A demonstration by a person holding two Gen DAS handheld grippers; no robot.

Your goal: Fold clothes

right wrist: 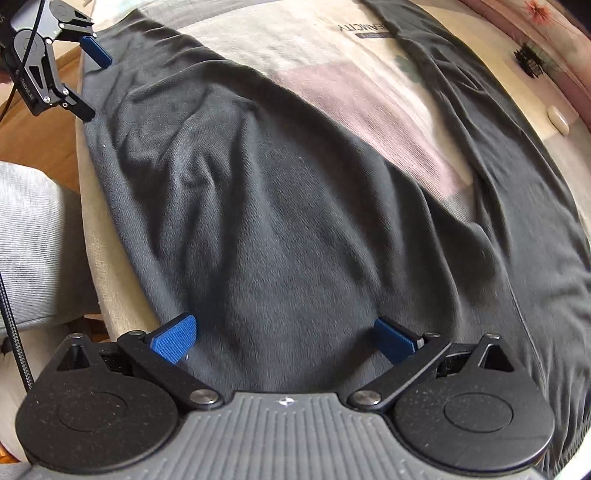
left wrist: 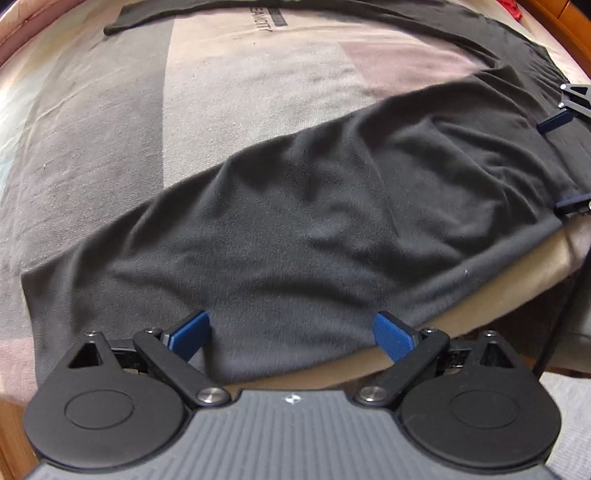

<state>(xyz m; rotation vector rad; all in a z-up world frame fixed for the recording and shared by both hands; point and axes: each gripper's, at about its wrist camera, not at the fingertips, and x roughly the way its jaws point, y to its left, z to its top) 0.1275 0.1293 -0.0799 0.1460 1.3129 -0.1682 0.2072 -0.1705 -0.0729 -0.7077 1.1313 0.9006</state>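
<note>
While both the left tool (left wrist: 291, 334) and right tool (right wrist: 284, 338) gape apart at its near hem, the dark garment (left wrist: 314, 229) lies before them on the bed (left wrist: 110, 147), one flap already turned over, further folds seemingly left

A bedroom in a home: ahead of both hand-held grippers, a dark grey garment (left wrist: 295, 206) lies spread over a bed's printed cover (left wrist: 229, 85) of beige, grey and pink blocks. Wooden furniture (left wrist: 565, 18) edges the bed at the far right of the left gripper's view. A pink floral fabric (right wrist: 532, 22) borders the bed beyond the right gripper.
</note>
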